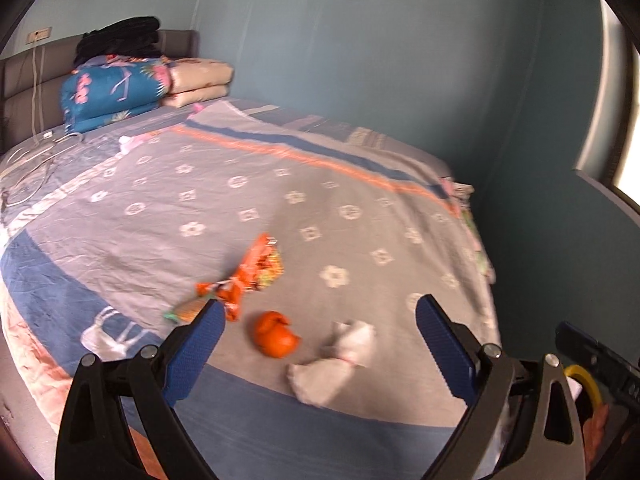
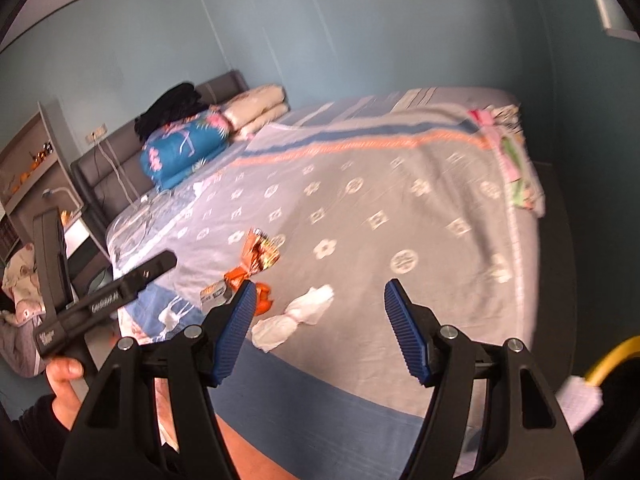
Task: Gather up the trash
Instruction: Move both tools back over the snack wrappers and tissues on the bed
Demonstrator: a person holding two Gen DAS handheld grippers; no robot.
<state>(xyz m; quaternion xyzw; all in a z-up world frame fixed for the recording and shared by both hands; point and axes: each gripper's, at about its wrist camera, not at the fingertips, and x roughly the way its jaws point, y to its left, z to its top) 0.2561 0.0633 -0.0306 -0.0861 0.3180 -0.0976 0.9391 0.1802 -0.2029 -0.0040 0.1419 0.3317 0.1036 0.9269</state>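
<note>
On the grey flowered bedcover [image 1: 360,208] several bits of trash lie near the foot: an orange snack wrapper [image 1: 256,272] [image 2: 260,252], a small packet [image 1: 186,310] [image 2: 216,294], an orange peel [image 1: 276,334] [image 2: 265,299] and a crumpled white tissue [image 1: 332,364] [image 2: 296,316]. My left gripper [image 1: 320,310] hovers over them, open and empty, with the peel and tissue just ahead between its blue pads. My right gripper [image 2: 320,290] is also open and empty above the tissue. Its left finger hides part of the peel.
Folded quilts [image 1: 116,92], pillows [image 1: 200,80] and black clothes [image 1: 120,38] are stacked at the headboard. Cables [image 1: 36,160] lie beside them. A teal wall [image 1: 520,200] runs close along the bed's far side. A yellow ring [image 2: 612,356] with something white shows at the lower right. A shelf [image 2: 32,160] stands at the left.
</note>
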